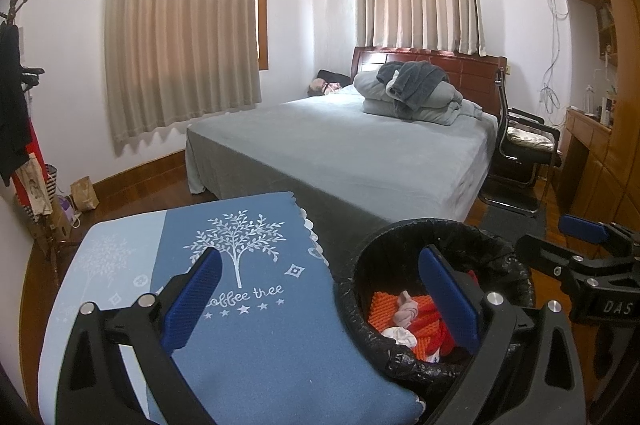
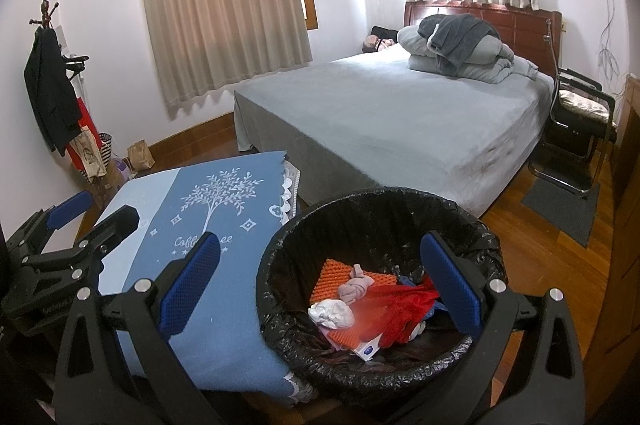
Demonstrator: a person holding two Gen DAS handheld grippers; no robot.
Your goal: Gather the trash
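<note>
A round bin with a black liner (image 2: pixel 280 305) stands beside a small table under a blue "coffee tree" cloth (image 2: pixel 224 225). In it lie orange ribbed foam (image 2: pixel 340 271), a pink knotted rag (image 2: pixel 356 287), a white crumpled tissue (image 2: pixel 332 313) and red mesh (image 2: pixel 400 305). My right gripper (image 2: pixel 320 289) is open and empty, held over the bin's near left side. My left gripper (image 1: pixel 320 301) is open and empty, spanning the cloth (image 1: pixel 256 325) and the bin (image 1: pixel 400 357). The right gripper also shows in the left wrist view (image 1: pixel 560 245). The left gripper also shows in the right wrist view (image 2: pixel 96 211).
A bed with a grey cover (image 2: pixel 400 113) and folded bedding (image 2: pixel 460 53) stands behind the table. A black chair (image 2: pixel 580 129) and a grey mat (image 2: pixel 560 205) are at the right. A coat rack (image 2: pixel 52 73) and paper bags (image 2: pixel 140 153) stand by the left wall.
</note>
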